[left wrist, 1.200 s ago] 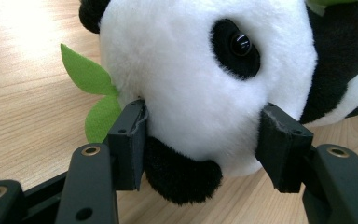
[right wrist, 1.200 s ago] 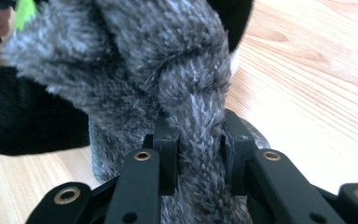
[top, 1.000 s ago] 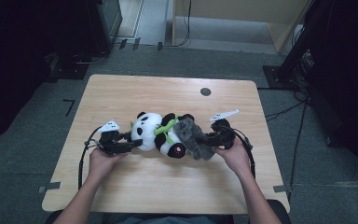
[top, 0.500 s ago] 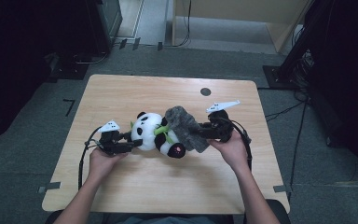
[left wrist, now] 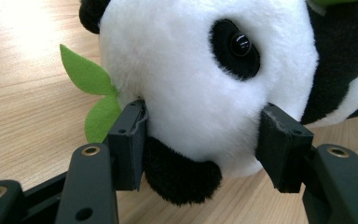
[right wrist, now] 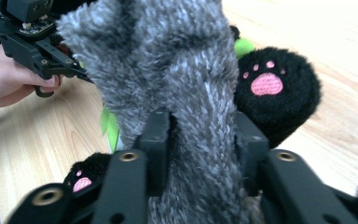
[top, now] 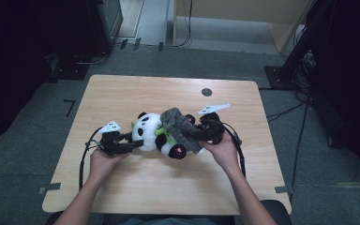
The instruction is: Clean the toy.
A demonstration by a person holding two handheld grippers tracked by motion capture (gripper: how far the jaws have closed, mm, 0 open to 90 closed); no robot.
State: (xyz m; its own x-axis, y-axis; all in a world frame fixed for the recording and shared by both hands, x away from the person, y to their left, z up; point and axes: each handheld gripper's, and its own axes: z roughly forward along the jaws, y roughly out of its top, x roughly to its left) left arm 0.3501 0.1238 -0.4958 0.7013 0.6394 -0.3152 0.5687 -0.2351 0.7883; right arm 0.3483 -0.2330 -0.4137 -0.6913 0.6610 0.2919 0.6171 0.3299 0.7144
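Grey shaggy cloth (right wrist: 186, 93) clamped in right gripper (right wrist: 200, 149), loosening | plush panda (left wrist: 205, 93) head pinched by left gripper (left wrist: 200, 144)

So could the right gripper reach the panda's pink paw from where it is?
Probably not right away. The right gripper is clamped on the grey fuzzy cloth, which drapes between it and the toy panda. The pink-padded paw lies close beside it, unblocked, so freed jaws likely could.
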